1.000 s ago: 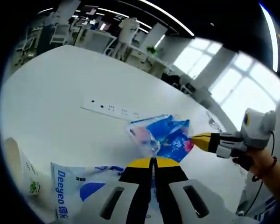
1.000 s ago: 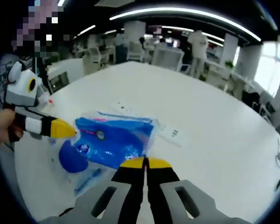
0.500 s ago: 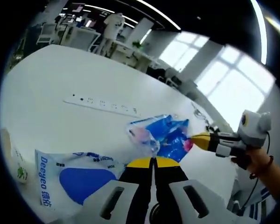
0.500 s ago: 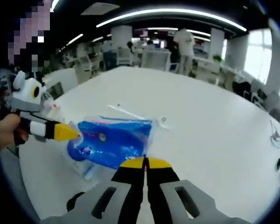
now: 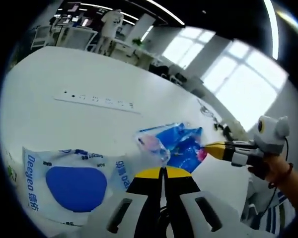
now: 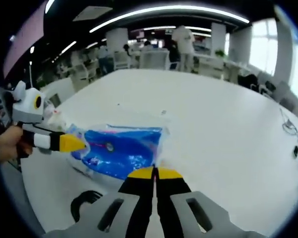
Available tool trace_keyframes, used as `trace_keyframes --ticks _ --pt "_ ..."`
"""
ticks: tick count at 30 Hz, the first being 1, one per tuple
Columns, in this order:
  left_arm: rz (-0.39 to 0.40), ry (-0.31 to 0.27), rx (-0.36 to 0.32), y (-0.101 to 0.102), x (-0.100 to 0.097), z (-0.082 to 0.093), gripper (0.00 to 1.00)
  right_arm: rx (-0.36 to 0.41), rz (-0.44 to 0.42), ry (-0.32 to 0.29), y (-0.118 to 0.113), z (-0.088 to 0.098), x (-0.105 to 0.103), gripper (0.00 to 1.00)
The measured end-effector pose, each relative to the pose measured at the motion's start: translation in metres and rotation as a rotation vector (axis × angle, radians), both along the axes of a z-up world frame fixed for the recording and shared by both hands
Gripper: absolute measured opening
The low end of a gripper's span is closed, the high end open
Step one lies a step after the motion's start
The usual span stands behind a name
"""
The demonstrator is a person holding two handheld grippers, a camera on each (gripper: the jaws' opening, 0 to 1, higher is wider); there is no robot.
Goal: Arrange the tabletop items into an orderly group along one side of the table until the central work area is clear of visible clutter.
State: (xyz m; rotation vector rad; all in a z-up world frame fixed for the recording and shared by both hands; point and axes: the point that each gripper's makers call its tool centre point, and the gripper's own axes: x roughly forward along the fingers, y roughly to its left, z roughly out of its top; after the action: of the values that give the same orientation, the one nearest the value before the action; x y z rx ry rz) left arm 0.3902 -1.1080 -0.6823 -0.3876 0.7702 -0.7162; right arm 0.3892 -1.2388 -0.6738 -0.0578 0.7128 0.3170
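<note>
My two tongs stretch a crinkled blue plastic pouch above the white wipes pack.

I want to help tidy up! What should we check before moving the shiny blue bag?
1. Left gripper shut on the blue bag: ok.
2. Right gripper shut on its other end: ok.
3. Bag lifted off the white table: ok.
4. Bag contents secure: cannot tell.
5. Deeyeo wipes pack lies below the bag: not ok.
6. Power strip away from the bag: ok.
</note>
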Motion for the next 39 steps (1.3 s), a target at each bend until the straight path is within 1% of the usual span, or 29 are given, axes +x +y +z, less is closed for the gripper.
trace_keyframes --ticks 3,6,9,12,15,19,23,32,34,39 --pt "-0.012 -0.002 0.004 -0.005 -0.005 -0.004 0.01 0.005 -0.018 0.006 -0.007 -0.004 -0.005 0.00" --pt "-0.030 -0.014 0.005 -0.010 -0.006 -0.006 0.01 0.010 -0.035 0.007 -0.013 -0.011 -0.011 0.00" --pt "-0.028 0.001 0.007 -0.013 -0.007 -0.011 0.01 0.016 -0.044 0.020 -0.016 -0.018 -0.015 0.00" --pt "-0.032 -0.006 0.031 -0.016 -0.008 -0.018 0.01 0.009 -0.045 0.025 -0.016 -0.024 -0.020 0.00" --pt "-0.031 0.002 0.046 -0.018 -0.007 -0.027 0.01 0.005 -0.050 0.030 -0.019 -0.031 -0.020 0.00" --pt "-0.038 -0.017 0.083 -0.021 -0.009 -0.035 0.01 0.019 -0.063 0.040 -0.021 -0.039 -0.022 0.00" --pt "-0.044 -0.018 0.112 -0.021 -0.010 -0.044 0.01 0.026 -0.070 0.054 -0.022 -0.045 -0.025 0.00" --pt "-0.047 -0.030 0.146 -0.023 -0.008 -0.052 0.01 0.045 -0.079 0.072 -0.023 -0.061 -0.029 0.00" --pt "-0.057 -0.048 0.163 -0.023 -0.009 -0.054 0.01 0.050 -0.091 0.085 -0.023 -0.064 -0.030 0.00" --pt "-0.075 -0.071 0.190 -0.023 -0.010 -0.057 0.01 0.016 -0.064 0.100 -0.021 -0.070 -0.036 0.00"
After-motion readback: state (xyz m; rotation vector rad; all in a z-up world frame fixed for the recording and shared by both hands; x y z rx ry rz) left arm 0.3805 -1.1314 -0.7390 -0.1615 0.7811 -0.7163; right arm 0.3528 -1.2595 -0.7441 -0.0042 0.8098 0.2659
